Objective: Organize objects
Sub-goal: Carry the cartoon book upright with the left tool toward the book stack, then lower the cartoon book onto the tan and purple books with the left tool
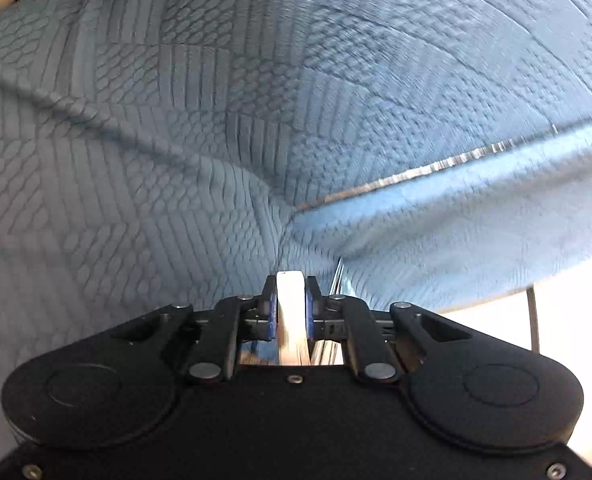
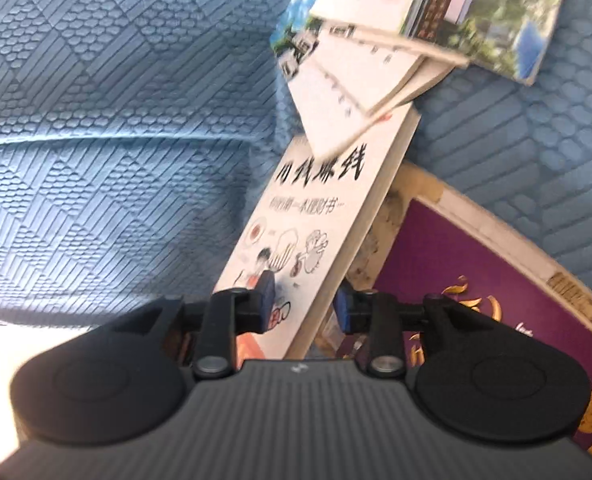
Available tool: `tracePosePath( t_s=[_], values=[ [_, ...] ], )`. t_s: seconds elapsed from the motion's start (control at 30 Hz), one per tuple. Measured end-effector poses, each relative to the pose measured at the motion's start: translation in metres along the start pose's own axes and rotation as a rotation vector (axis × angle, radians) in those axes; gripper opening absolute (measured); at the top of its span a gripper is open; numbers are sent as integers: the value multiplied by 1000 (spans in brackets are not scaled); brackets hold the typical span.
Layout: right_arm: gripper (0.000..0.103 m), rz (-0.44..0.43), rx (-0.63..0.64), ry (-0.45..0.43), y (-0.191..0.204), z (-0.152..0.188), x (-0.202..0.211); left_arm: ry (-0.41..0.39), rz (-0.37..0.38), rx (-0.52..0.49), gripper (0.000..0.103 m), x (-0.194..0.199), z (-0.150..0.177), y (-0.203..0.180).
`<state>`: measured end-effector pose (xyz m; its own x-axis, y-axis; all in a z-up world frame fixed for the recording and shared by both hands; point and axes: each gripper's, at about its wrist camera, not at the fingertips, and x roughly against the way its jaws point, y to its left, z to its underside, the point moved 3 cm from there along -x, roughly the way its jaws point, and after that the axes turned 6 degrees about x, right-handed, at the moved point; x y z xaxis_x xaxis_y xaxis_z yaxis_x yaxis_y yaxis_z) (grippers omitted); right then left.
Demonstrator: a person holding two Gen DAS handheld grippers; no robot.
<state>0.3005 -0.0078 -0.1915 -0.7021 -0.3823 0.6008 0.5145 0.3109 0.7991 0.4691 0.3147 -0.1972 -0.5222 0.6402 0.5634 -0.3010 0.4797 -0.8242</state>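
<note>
1. The left hand-held gripper (image 1: 291, 300) is clamped on the edge of a thin pale book (image 1: 289, 320); both blue pads press on its white edge, which stands upright between them.
2. Beyond it spreads a blue quilted bedspread (image 1: 175, 120) with a long fold running across, blurred on the right side.
3. The right hand-held gripper (image 2: 302, 304) has its jaws apart, and its pads are not pressing on anything.
4. A white book with black characters and a cartoon (image 2: 312, 216) lies slanted between those jaws; the left pad sits over its cover, the right pad just off its page edge.
5. A purple box with gold print (image 2: 476, 272) lies just right of that book, partly under the right finger.
6. Farther up, a pile of other books (image 2: 376, 60) overlaps the white book's far end; a landscape-covered one (image 2: 516, 32) sits at the top.
7. All of these rest on the same blue bedspread (image 2: 115, 120).
</note>
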Motion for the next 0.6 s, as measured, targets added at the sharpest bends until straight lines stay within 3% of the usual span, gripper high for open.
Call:
tracePosePath(
  t_s=[0.47, 0.6],
  values=[
    [34, 14, -104, -93, -22, -13, 8, 58, 11, -125, 14, 12, 44, -16],
    [22, -41, -45, -102, -29, -16, 9, 81, 19, -91, 18, 11, 42, -7]
  ],
)
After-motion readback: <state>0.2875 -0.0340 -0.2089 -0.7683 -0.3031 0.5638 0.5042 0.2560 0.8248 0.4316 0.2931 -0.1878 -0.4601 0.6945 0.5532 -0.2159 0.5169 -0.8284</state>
